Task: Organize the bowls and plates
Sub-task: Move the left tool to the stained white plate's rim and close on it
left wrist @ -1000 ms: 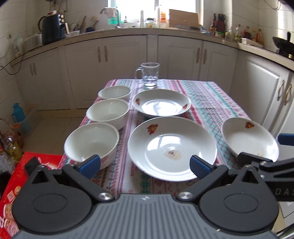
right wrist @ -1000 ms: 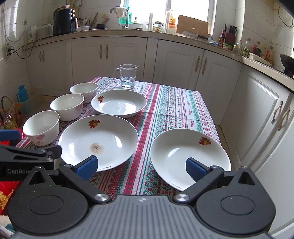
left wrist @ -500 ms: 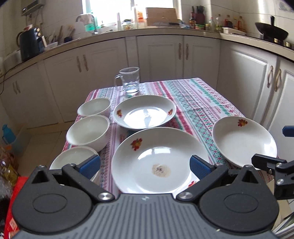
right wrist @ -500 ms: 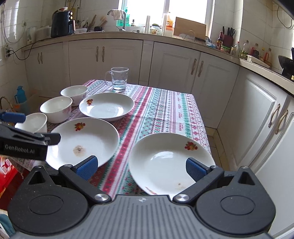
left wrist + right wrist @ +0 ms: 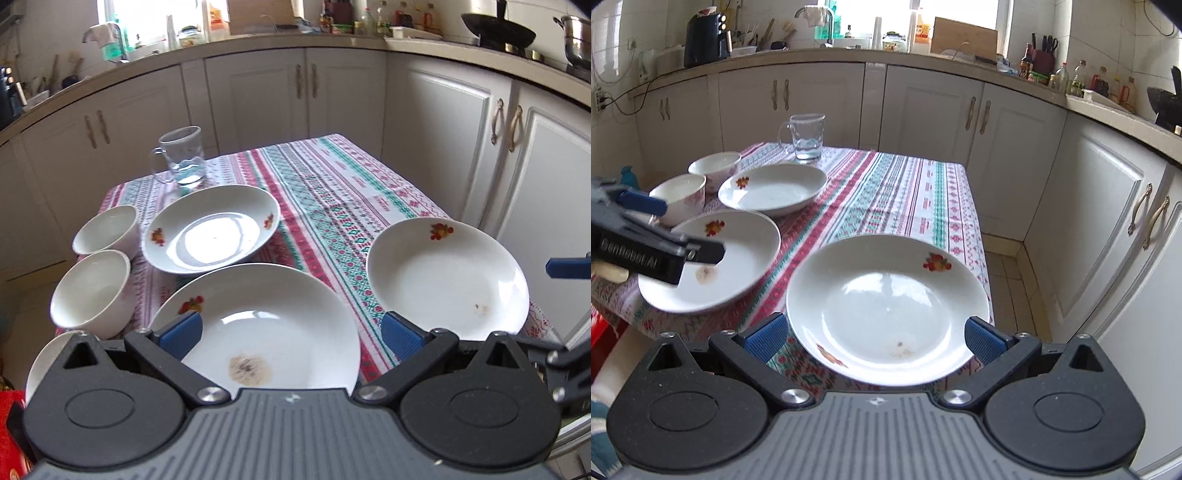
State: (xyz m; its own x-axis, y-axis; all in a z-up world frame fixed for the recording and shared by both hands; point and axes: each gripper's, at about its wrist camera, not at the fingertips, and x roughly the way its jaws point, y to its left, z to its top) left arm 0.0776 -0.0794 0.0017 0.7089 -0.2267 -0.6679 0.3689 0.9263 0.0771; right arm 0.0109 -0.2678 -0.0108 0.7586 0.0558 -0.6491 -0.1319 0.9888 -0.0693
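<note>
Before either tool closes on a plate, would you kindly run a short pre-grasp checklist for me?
1. Left tool open: ok.
2. Right tool open: ok.
3. Stained plate between the left tool's fingers: ok.
4. Right plate between the right tool's fingers: ok.
5. Far plate unstacked, free to receive another: ok.
6. Fingers low enough to catch the rims: cannot tell.
</note>
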